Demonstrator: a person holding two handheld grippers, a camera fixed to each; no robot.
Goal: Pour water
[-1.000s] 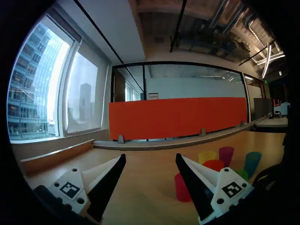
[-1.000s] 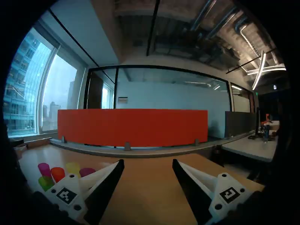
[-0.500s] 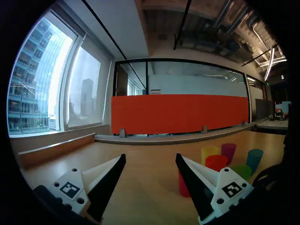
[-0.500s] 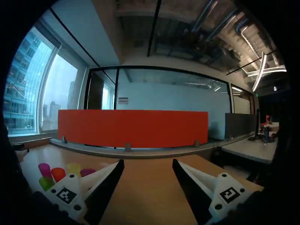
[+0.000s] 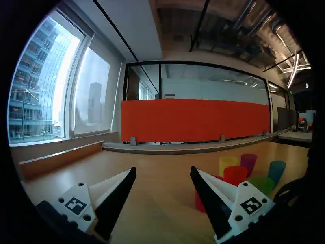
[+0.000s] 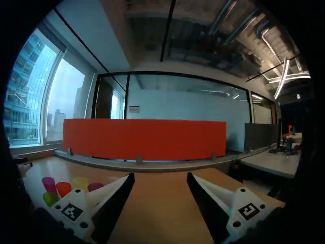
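Several coloured plastic cups stand in a cluster on the wooden table (image 5: 162,191). In the left gripper view I see a yellow cup (image 5: 228,164), a purple cup (image 5: 248,162), a teal cup (image 5: 276,171), a red-orange cup (image 5: 235,175), a green cup (image 5: 261,185) and a pink-red cup (image 5: 199,201) partly behind the right finger. My left gripper (image 5: 162,181) is open above the table, left of the cluster. In the right gripper view the cups sit at lower left: pink (image 6: 48,184), orange (image 6: 63,189), yellow (image 6: 80,182), green (image 6: 50,198). My right gripper (image 6: 160,187) is open and holds nothing.
An orange divider panel (image 5: 195,120) runs along the table's far edge. Large windows (image 5: 44,93) line the left wall. Another desk (image 6: 272,160) with items stands off to the right. Bare tabletop lies between both grippers' fingers.
The left gripper view has tilted down slightly, so the cups and the divider sit a little higher and nearer. The right gripper has barely moved.
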